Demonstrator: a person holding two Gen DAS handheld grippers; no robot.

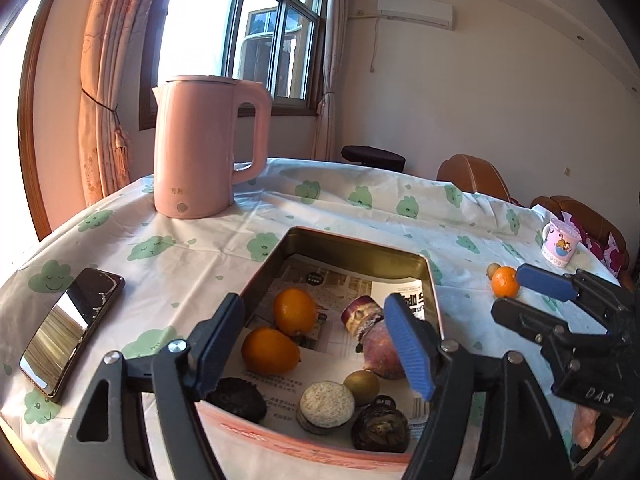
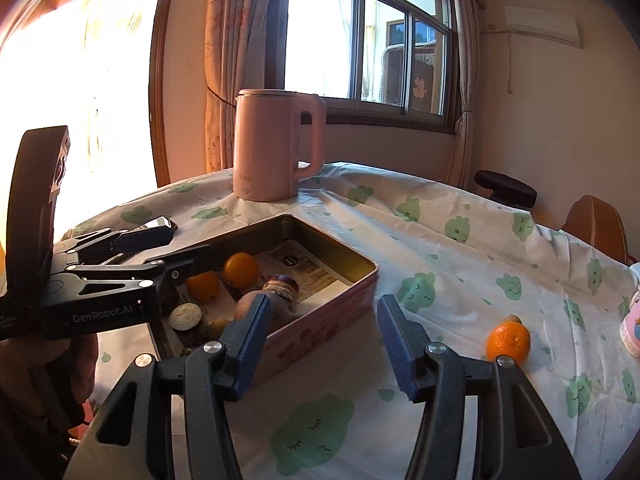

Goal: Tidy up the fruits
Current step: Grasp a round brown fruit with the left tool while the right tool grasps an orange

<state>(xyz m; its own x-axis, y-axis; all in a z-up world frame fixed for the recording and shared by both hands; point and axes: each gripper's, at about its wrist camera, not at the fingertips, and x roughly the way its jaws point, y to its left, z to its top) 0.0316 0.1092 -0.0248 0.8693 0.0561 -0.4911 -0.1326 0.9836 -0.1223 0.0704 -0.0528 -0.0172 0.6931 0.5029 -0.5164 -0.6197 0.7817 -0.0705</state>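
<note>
A pink rectangular tin (image 1: 424, 264) (image 2: 320, 312), lined with newspaper, holds two oranges (image 1: 294, 310) (image 2: 240, 270), a purple fruit (image 1: 380, 344), a small green fruit (image 1: 362, 386), dark fruits and a round biscuit-like piece (image 1: 327, 404). My left gripper (image 1: 316, 344) is open and empty, hovering over the tin. A small orange (image 1: 505, 281) (image 2: 508, 339) lies on the cloth right of the tin, with a small brown fruit (image 1: 493, 269) touching it. My right gripper (image 2: 324, 344) is open and empty, left of that orange and beside the tin.
A pink kettle (image 1: 208, 148) (image 2: 276, 148) stands behind the tin. A phone (image 1: 72, 328) lies at the left. A pink patterned cup (image 1: 560, 242) stands at the right edge. Chairs (image 1: 472, 178) stand beyond the table's far side.
</note>
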